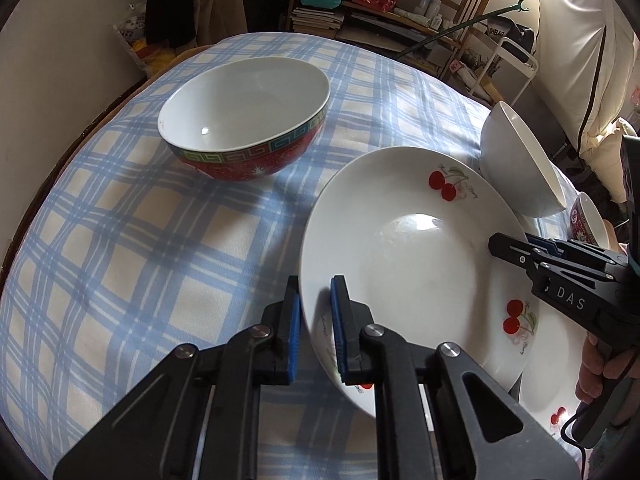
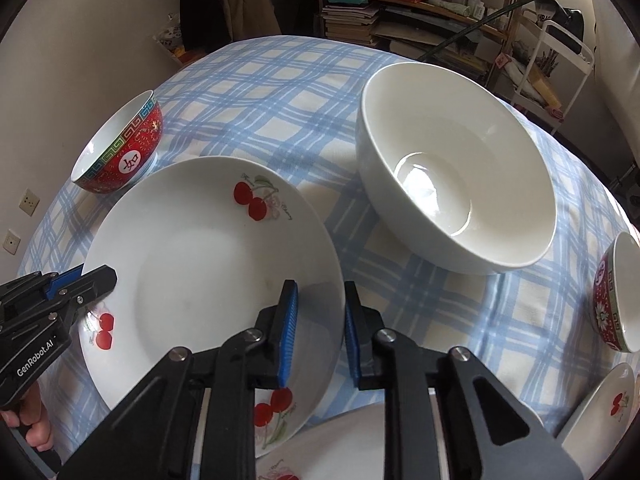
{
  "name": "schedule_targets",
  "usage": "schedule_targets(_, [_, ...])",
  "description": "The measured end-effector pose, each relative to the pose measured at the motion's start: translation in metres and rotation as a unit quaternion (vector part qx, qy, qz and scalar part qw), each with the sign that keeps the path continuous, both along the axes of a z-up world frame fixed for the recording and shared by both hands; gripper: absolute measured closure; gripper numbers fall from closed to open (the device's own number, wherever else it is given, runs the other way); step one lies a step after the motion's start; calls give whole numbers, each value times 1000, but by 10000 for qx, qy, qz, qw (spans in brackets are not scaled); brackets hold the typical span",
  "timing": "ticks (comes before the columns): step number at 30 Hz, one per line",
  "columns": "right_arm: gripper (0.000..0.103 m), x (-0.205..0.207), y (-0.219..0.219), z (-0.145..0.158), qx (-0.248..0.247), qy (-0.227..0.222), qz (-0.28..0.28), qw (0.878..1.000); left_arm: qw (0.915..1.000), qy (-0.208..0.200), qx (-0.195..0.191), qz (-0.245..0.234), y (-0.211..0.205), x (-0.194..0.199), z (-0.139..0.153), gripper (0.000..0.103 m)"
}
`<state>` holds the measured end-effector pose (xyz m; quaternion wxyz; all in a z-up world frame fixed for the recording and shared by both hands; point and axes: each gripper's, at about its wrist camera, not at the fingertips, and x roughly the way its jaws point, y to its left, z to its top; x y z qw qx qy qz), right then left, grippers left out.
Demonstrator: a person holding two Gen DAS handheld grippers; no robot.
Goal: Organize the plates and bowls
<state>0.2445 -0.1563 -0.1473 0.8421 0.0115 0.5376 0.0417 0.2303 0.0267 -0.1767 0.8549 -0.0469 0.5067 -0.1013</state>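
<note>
A white cherry-print plate [image 1: 408,264] is held tilted above the blue plaid tablecloth [image 1: 140,240]. My left gripper [image 1: 316,320] straddles its left rim, blue pads either side. My right gripper [image 2: 320,328] straddles its right rim [image 2: 332,272]; it shows in the left wrist view [image 1: 516,250] too. The plate [image 2: 200,280] fills the left of the right wrist view, with my left gripper [image 2: 88,280] at its far edge. A second cherry plate [image 1: 552,364] lies below it. A large red patterned bowl [image 1: 248,120] sits far left. A large white bowl [image 2: 456,184] sits right.
A small red patterned bowl [image 2: 616,300] and another cherry plate [image 2: 604,404] sit at the table's right edge. Beyond the table are a wooden shelf [image 1: 400,4] with books and bags, a white cart [image 2: 560,64], and a wall at left.
</note>
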Motion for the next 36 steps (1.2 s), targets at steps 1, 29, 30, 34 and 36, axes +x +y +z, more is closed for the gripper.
schedule_targets(1, [81, 0, -1, 0, 69, 13, -43, 10000, 10000, 18, -41, 21, 1, 0, 0, 90])
schedule_targets(29, [85, -47, 31, 2, 750, 308, 321, 9962, 9977, 318, 467, 387, 39, -54, 25, 92])
schedule_targets(30, [85, -50, 32, 3, 770, 309, 316, 9960, 9976, 311, 497, 378, 39, -57, 26, 92])
schedule_targets(34, [85, -63, 36, 6, 752, 287, 354, 9961, 9974, 465, 430, 358, 43, -67, 25, 92])
schedule_targets(36, [85, -68, 39, 6, 660, 291, 418, 9965, 9968, 589, 408, 346, 44, -68, 20, 91])
